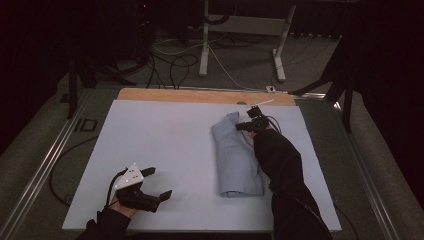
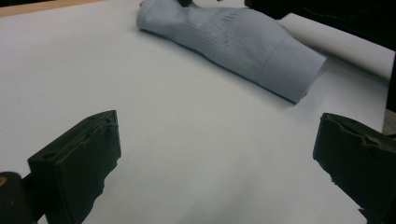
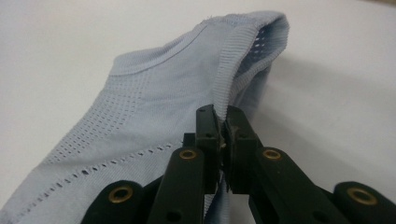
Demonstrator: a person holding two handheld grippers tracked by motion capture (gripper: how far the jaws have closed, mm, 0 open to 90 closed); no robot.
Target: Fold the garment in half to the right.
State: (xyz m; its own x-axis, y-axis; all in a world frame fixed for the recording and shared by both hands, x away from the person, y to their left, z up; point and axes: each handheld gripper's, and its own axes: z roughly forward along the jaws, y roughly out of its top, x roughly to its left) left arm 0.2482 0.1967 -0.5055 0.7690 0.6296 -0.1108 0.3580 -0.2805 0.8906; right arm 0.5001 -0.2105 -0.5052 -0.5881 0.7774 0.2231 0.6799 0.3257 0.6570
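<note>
A folded pale blue knit garment [image 1: 233, 157] lies on the right half of the white board [image 1: 165, 145]. My right gripper [image 1: 246, 126] is at its far end, shut on the ribbed edge of the garment [image 3: 224, 88], which lifts up from the jaws. In the right gripper view the perforated knit [image 3: 135, 121] spreads to the left of the jaws. My left gripper [image 1: 157, 182] rests open near the board's front left, well apart from the garment. In the left gripper view the garment [image 2: 238, 44] lies beyond the wide-open fingers [image 2: 79, 158].
The white board sits on a wooden table whose far edge [image 1: 200, 95] shows. A small white stick [image 1: 260, 103] lies near the far edge. Beyond the table are floor cables [image 1: 175, 65] and a white desk frame [image 1: 245, 35].
</note>
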